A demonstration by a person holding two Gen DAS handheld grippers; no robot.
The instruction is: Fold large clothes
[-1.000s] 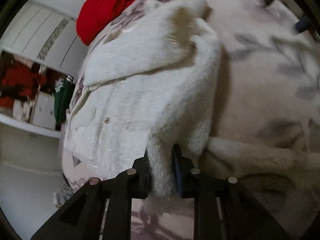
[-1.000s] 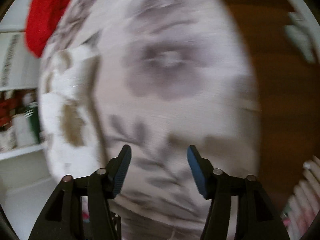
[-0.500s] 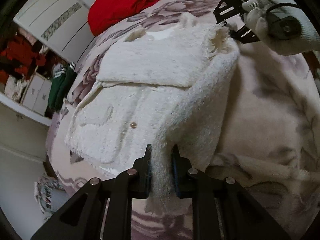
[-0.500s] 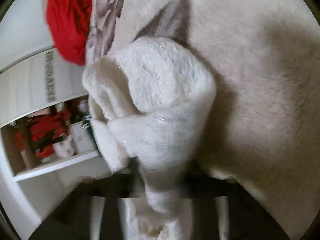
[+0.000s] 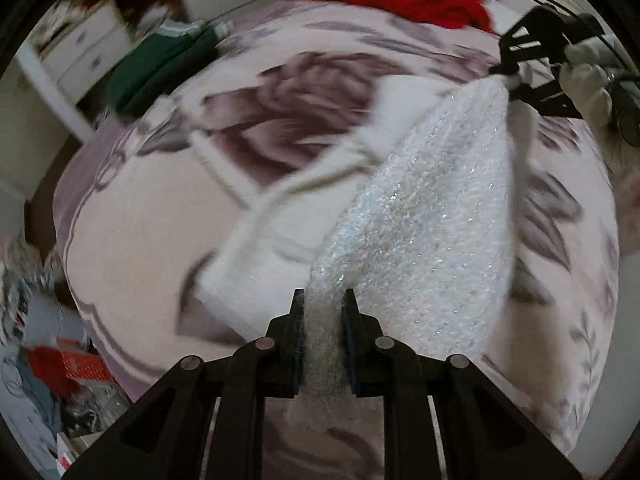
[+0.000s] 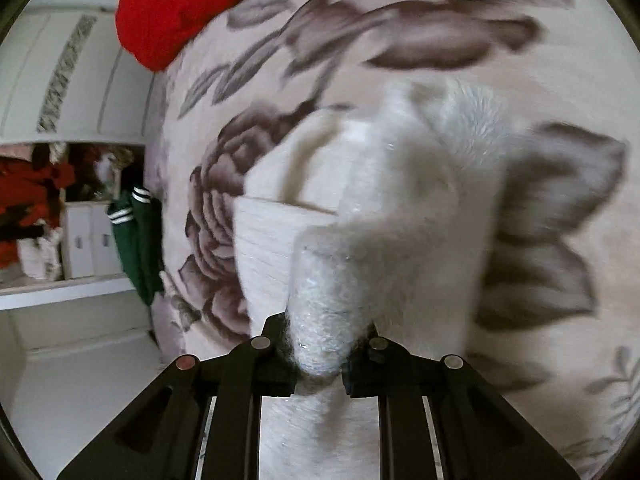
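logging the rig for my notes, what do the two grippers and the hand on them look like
Both are matte black plastic. The left gripper and right gripper each have two angular fingers with triangular cut-outs, round silver pins, and blue pads on the inner faces. In the left wrist view, the hand on the right gripper wears a white knit glove, with thin black cable loops nearby. No markings visible.

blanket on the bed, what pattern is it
Pale cream blanket printed with big grey-brown roses and leaves; clearest in the right wrist view.

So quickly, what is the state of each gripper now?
Left gripper: closed on the white sweater.
Right gripper: closed on the same white sweater.
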